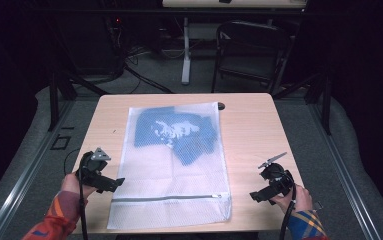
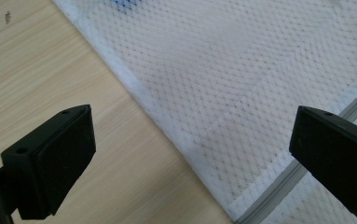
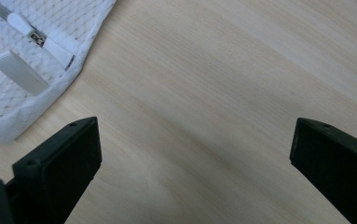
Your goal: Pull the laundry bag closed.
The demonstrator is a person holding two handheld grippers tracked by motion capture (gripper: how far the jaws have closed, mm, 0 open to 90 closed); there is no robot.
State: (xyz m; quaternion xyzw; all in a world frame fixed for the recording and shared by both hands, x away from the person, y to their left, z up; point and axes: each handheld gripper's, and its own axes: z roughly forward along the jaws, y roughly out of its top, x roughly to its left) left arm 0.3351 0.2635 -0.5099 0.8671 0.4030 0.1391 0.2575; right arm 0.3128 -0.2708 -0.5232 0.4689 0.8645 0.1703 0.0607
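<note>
A white mesh laundry bag (image 1: 171, 165) lies flat on the wooden table (image 1: 251, 125), with a blue printed garment (image 1: 176, 131) inside its far half. A grey zipper (image 1: 169, 198) runs across the bag's near end; its pull (image 3: 20, 24) lies at the bag's right corner. My left gripper (image 1: 113, 185) is open just left of the bag's near left edge (image 2: 176, 135), jaws straddling that edge. My right gripper (image 1: 259, 196) is open over bare wood, a little right of the bag's near right corner (image 3: 8, 126). Neither holds anything.
A small dark knob (image 1: 221, 105) sits at the table's far edge by the bag's corner. Beyond the table stand a dark chair (image 1: 251, 50) and a white table leg (image 1: 185, 50). Bare wood stretches along the table's right side.
</note>
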